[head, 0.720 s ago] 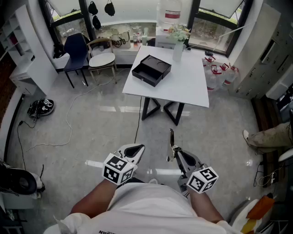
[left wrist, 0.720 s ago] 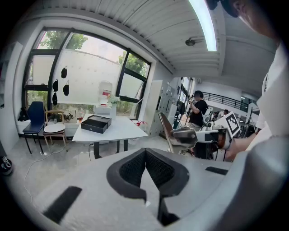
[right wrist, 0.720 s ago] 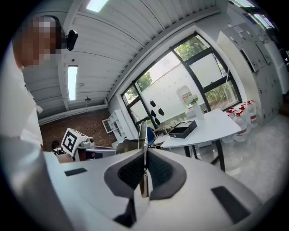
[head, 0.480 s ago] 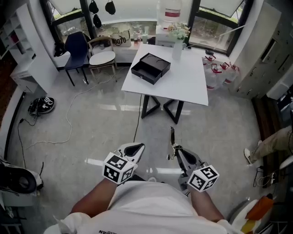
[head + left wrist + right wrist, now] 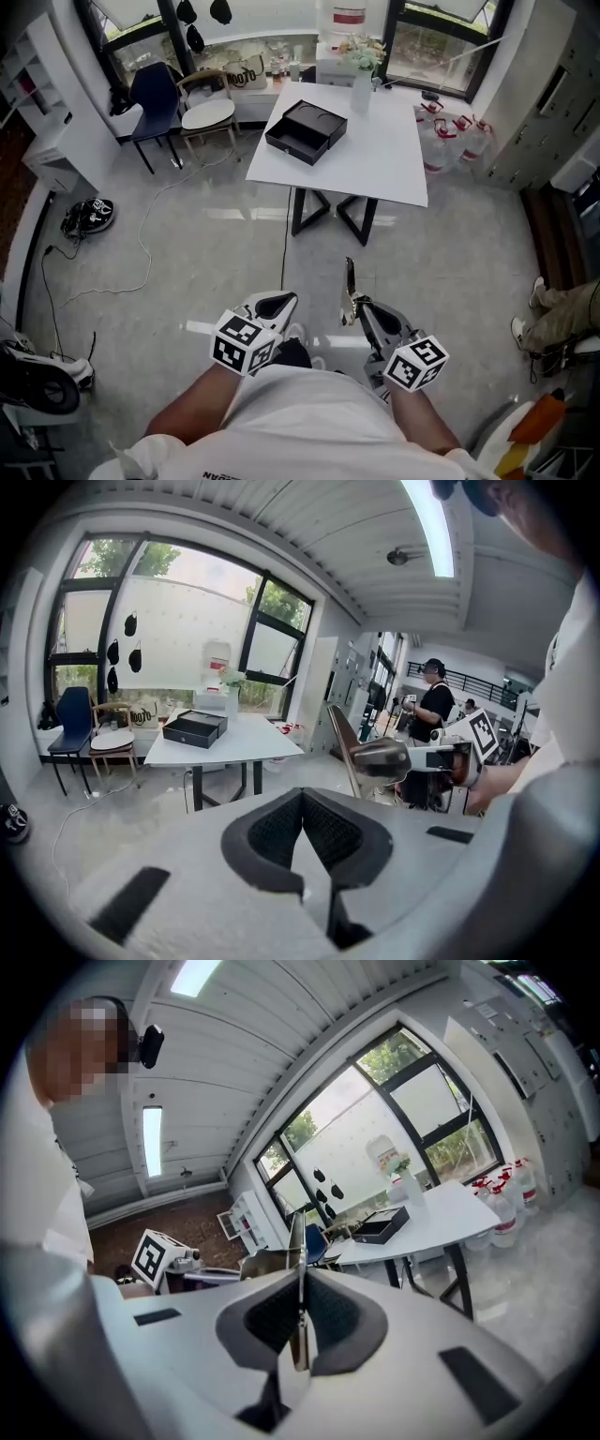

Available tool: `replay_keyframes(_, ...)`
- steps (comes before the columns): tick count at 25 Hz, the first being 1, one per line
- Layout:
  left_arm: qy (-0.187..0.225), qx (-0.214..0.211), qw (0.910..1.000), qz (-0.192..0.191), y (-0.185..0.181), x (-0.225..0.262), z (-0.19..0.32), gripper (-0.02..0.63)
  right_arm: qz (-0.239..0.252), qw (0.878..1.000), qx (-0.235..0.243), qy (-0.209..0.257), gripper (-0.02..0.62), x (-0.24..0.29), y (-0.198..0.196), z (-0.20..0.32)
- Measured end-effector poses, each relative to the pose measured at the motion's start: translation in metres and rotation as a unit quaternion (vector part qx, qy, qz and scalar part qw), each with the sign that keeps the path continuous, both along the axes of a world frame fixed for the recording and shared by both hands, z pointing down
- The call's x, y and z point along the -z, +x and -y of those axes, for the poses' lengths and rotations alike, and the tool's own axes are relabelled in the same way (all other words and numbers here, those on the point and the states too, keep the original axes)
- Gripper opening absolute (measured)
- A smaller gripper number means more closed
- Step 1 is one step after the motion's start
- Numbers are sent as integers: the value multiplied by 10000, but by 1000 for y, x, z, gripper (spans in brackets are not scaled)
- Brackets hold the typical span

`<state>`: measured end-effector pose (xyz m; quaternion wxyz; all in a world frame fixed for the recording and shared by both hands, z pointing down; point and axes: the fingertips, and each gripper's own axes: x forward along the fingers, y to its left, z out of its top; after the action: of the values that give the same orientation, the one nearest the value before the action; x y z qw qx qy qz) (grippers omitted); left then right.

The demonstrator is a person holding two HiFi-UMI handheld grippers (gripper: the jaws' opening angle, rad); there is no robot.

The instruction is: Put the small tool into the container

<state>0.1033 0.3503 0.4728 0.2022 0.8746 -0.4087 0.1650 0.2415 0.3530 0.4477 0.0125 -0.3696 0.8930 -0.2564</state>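
The right gripper [image 5: 359, 314] pinched the small tool [image 5: 350, 279]; the left gripper [image 5: 273, 307] held its jaws together, empty; the container [image 5: 306, 131] sat on the table [image 5: 384, 164].

I see a glossy grey floor [image 5: 187, 262], a white square table on black crossed legs [image 5: 384, 150], a dark blue chair [image 5: 153, 98], and black-framed windows [image 5: 431, 56] letting daylight in

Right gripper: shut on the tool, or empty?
The right gripper is shut on the small tool: in its own view both pads press the thin metal blade.
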Motion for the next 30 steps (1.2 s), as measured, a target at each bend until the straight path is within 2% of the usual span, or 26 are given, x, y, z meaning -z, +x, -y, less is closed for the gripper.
replay_keyframes(5,-59,-92,9999,-15,4,-9,13,9,68,9996,9,-265,8,-15,2,7)
replay_keyframes(11,-140,-35,9999,-70,-15,-19,53,9,-9,9995,-6,-317,8,-18,-13,50)
replay_keyframes(17,-52,128,9998,-162,-47,-10,123,9,-159,9988,-26,-463,8,-22,-40,125)
replay_keyframes(20,49,184,9996,-184,-70,-1,163,9,-155,9991,-37,-395,8,-12,-59,167)
replay_keyframes(27,332,68,9992,-217,-107,20,244,9,-216,9994,-144,-217,8,5,-97,245)
replay_keyframes(30,284,36,9993,-224,-122,11,264,9,-223,9992,-215,-237,8,1,-113,268)
